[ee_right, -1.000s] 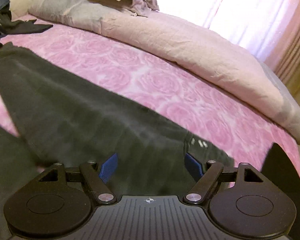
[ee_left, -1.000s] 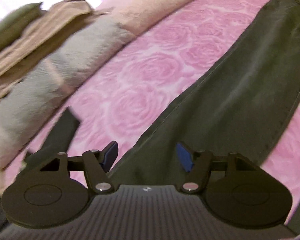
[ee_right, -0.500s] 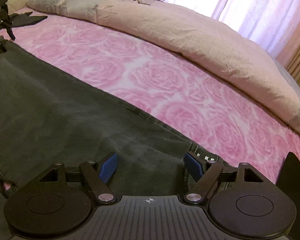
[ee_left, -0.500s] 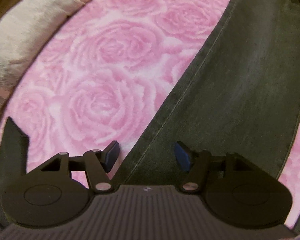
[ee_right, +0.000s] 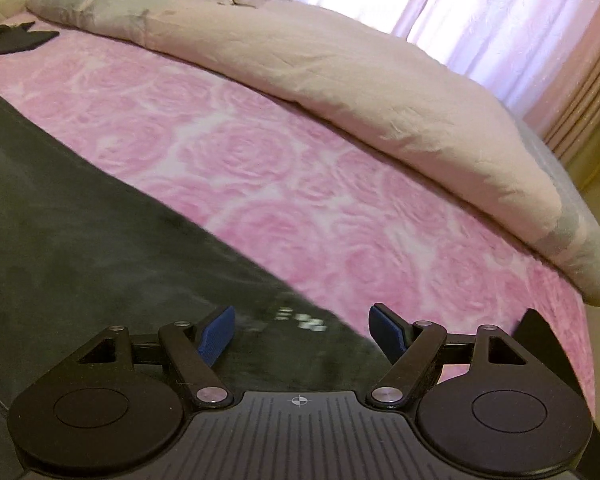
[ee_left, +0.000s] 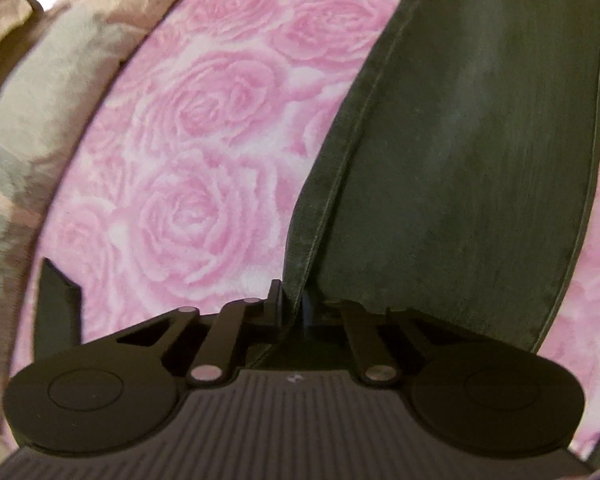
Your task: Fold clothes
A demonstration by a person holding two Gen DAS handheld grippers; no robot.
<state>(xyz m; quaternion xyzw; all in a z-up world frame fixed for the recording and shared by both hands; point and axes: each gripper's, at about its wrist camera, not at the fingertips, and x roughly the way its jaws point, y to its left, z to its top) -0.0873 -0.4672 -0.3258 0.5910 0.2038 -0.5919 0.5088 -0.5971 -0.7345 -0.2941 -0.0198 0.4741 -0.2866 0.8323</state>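
Trousers (ee_left: 460, 160), dark grey-green and of a denim-like weave, lie flat on the bed's pink rose-patterned blanket (ee_left: 188, 152), one leg running away from us up the left wrist view. There our left tongs (ee_left: 294, 310) have just closed and now pinch the stitched side seam of that leg at its near edge, the cloth puckering up between the pads. A rumpled beige and grey duvet (ee_left: 52, 92) is heaped along the far left. In the right wrist view the right tongs (ee_right: 302, 332) stand spread above the same trousers (ee_right: 80, 240), holding nothing, with a small pale label or print (ee_right: 300, 318) showing just between them near the cloth's edge. A pale pink duvet (ee_right: 340, 80) is piled along the far side of the bed, with bright curtains (ee_right: 480, 12) behind. We judge the fabric fairly heavy and limp: it will sag and drag on the fleecy blanket rather than slide, so a hold on a doubled seam or hem should grip better than one on the flat panel. We would take the edge by the label with the right.
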